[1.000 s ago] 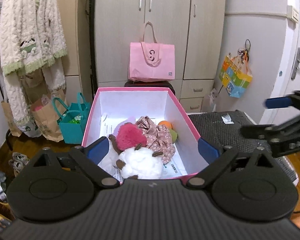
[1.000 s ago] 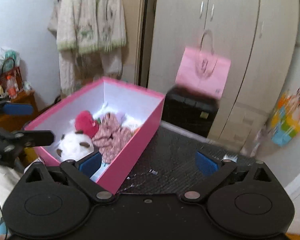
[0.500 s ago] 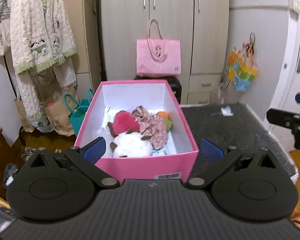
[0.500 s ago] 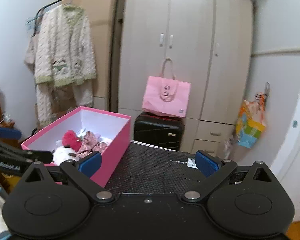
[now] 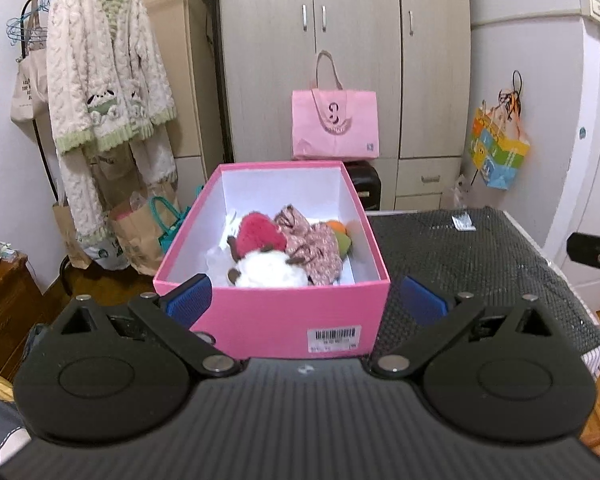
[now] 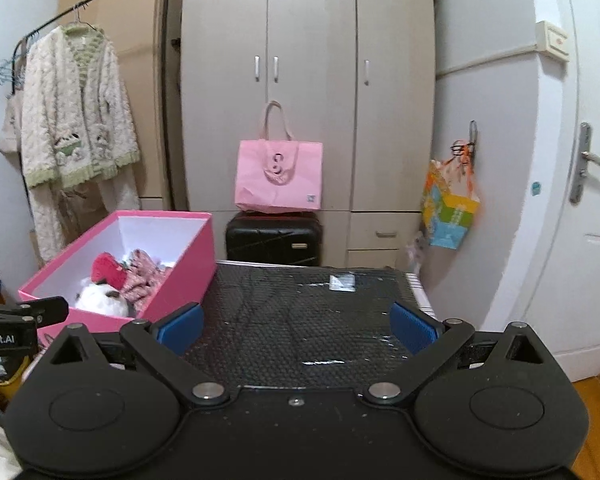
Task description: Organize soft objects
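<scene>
A pink box (image 5: pixel 276 320) stands open on the black mat (image 5: pixel 480 260). Inside lie a white plush (image 5: pixel 272 274), a red fluffy plush (image 5: pixel 258 236), a floral cloth (image 5: pixel 316 246) and an orange and green toy (image 5: pixel 340 236). My left gripper (image 5: pixel 304 304) is open and empty, just in front of the box's near wall. My right gripper (image 6: pixel 296 326) is open and empty above the mat, to the right of the box (image 6: pixel 180 264). The plushes (image 6: pixel 100 296) show there too.
A pink tote bag (image 6: pixel 278 176) sits on a black suitcase (image 6: pixel 274 240) before the wardrobe. A fluffy robe (image 5: pixel 104 92) hangs on a rack at left, with paper bags (image 5: pixel 140 236) below. A colourful bag (image 6: pixel 448 208) hangs at right. A small packet (image 6: pixel 342 282) lies on the mat.
Both grippers have pulled back and away from the box. The box now looks smaller and farther in both views. The soft things in it have not moved.
</scene>
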{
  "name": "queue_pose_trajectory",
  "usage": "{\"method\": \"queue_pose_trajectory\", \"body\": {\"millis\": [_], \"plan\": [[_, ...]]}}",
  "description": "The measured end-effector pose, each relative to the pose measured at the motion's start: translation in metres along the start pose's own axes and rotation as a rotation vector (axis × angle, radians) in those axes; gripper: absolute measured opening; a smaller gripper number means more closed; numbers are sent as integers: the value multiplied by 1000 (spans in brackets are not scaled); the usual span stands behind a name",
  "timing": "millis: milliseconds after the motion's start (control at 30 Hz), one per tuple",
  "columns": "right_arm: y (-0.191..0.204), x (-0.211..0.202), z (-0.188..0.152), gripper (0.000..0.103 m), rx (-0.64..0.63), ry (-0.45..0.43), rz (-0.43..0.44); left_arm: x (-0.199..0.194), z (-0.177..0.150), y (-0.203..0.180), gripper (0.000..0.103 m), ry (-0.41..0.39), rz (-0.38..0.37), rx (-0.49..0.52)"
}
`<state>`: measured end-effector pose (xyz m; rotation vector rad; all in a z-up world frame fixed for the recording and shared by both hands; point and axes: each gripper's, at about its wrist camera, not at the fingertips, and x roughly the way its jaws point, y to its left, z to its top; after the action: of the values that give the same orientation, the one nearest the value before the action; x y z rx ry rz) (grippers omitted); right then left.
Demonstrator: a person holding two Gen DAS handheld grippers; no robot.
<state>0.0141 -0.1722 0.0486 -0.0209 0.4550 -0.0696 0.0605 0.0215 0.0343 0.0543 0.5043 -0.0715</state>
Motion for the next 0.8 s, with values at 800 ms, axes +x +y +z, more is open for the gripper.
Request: {"method": "queue_pose_trajectory", "body": {"millis": [800], "plan": [[-7,-12,-13,101,26,7,-10,-7,-7,-17,103,-5,31,9]]}}
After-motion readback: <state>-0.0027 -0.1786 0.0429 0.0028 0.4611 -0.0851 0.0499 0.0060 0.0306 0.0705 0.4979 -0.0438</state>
